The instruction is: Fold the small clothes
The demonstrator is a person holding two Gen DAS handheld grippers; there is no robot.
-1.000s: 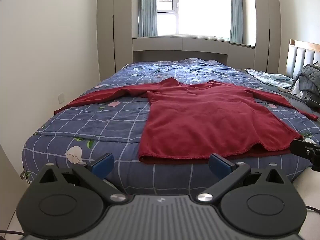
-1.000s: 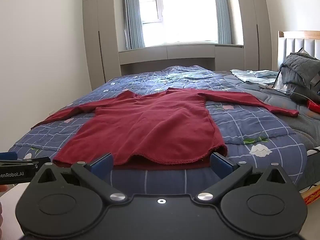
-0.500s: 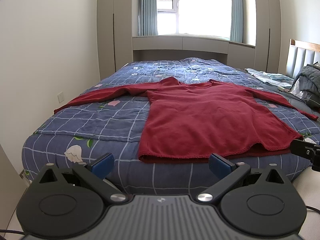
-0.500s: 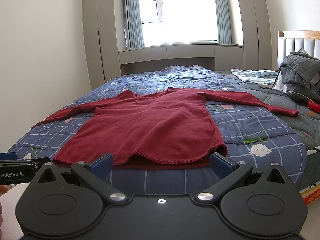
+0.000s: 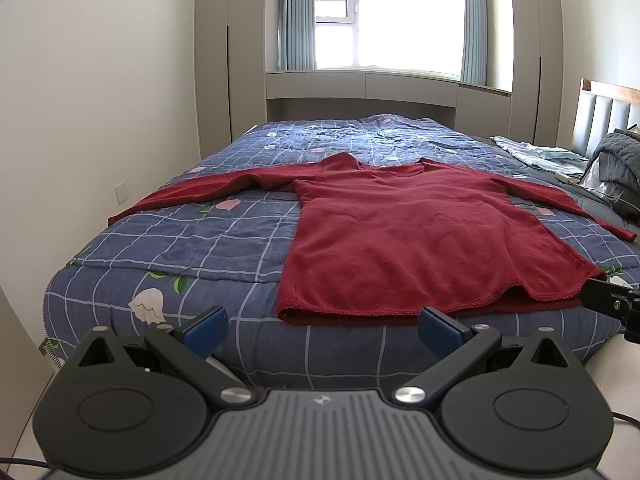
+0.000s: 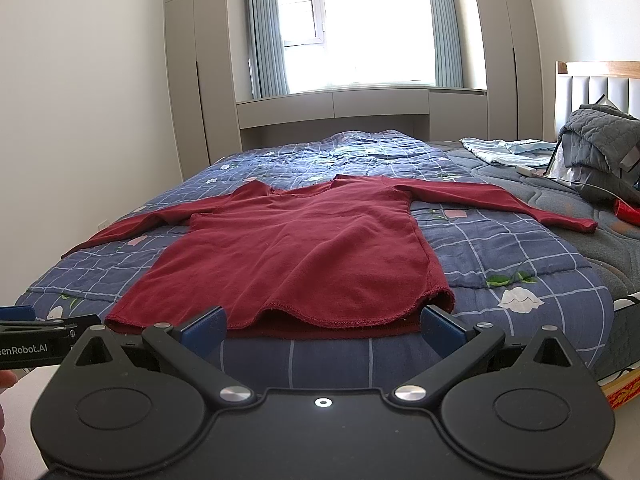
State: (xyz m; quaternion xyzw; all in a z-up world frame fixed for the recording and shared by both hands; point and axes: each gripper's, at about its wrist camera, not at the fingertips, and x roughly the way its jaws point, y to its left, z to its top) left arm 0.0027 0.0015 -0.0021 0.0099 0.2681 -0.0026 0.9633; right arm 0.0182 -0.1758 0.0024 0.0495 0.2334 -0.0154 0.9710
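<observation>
Both tongs, left [image 5: 322,326] & right [image 6: 323,326], spread wide, level before red top [image 5: 412,240].

Dark red sweater [image 5: 416,240]; blue white-checked floral quilt [image 5: 192,248]; grey blanket [image 6: 596,136]

Bright daylight from window [image 5: 394,16], blown out; fisheye edges perhaps vignetted.

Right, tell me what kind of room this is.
A home bedroom, most likely: a bed with a padded headboard, built-in wardrobes flanking a curtained window, and a red top spread on the quilt.
</observation>
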